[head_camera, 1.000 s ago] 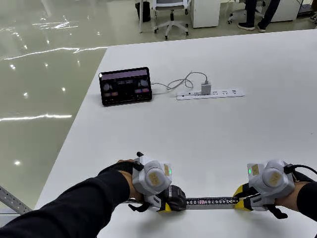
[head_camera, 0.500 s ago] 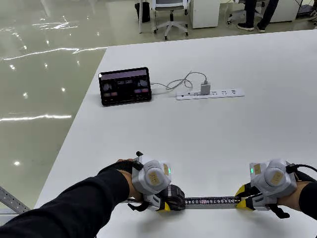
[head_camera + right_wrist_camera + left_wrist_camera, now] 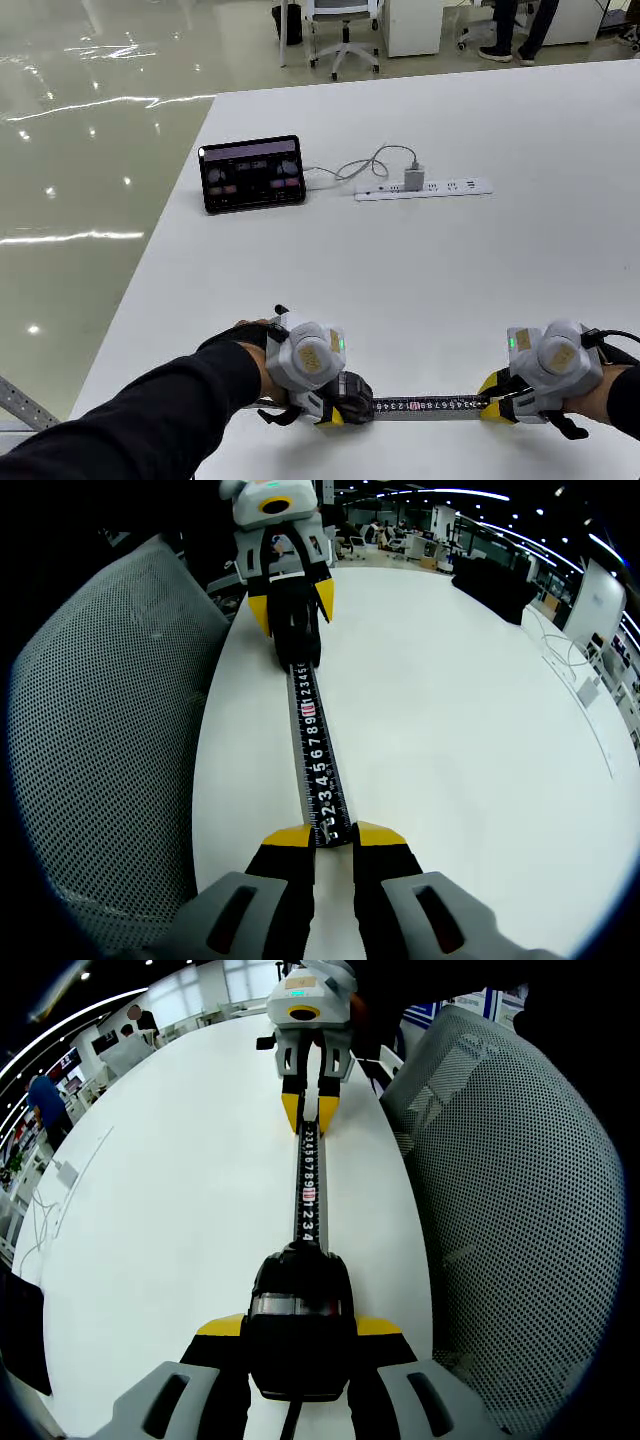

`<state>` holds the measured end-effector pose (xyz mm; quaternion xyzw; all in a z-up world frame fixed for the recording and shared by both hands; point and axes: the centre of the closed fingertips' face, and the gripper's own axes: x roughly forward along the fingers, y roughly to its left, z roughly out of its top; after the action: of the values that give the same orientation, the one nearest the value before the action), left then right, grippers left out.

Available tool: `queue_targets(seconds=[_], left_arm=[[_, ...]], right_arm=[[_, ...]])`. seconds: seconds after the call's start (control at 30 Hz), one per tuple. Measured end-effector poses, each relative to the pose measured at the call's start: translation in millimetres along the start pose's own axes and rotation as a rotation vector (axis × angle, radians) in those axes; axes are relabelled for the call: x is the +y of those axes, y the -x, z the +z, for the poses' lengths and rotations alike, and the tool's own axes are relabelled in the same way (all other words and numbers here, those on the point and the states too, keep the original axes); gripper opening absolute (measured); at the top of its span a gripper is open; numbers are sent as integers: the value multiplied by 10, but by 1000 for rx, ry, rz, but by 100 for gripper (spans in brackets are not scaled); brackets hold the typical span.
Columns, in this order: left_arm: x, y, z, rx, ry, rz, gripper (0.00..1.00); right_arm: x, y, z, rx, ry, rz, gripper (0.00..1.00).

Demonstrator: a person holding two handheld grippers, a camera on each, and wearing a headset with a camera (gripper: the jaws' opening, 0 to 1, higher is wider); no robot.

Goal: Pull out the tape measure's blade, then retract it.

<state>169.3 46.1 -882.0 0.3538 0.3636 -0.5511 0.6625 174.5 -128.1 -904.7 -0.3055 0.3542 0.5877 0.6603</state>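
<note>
A black tape measure case lies on the white table near its front edge, with my left gripper shut on it. The case sits between the yellow-tipped jaws of the left gripper. Its numbered blade runs rightward to my right gripper, which is shut on the blade's tip. In the right gripper view the blade stretches from the right gripper to the case. The blade lies flat along the tabletop.
A dark tablet stands at the back left of the table. Beside it lies a white power strip with a charger and cable. A grey mesh chair back is close to the table's near edge. The table's left edge drops to a glossy floor.
My right gripper has moved slightly right, drawing a little more blade out of the case. The left gripper and case have stayed put.
</note>
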Motion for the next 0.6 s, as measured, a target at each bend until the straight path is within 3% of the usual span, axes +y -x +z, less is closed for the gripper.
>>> queue_targets(seconds=[0.6], left_arm=[[1, -5, 0, 0, 2, -1, 33]], right_arm=[[-11, 33, -34, 6, -2, -6, 9]])
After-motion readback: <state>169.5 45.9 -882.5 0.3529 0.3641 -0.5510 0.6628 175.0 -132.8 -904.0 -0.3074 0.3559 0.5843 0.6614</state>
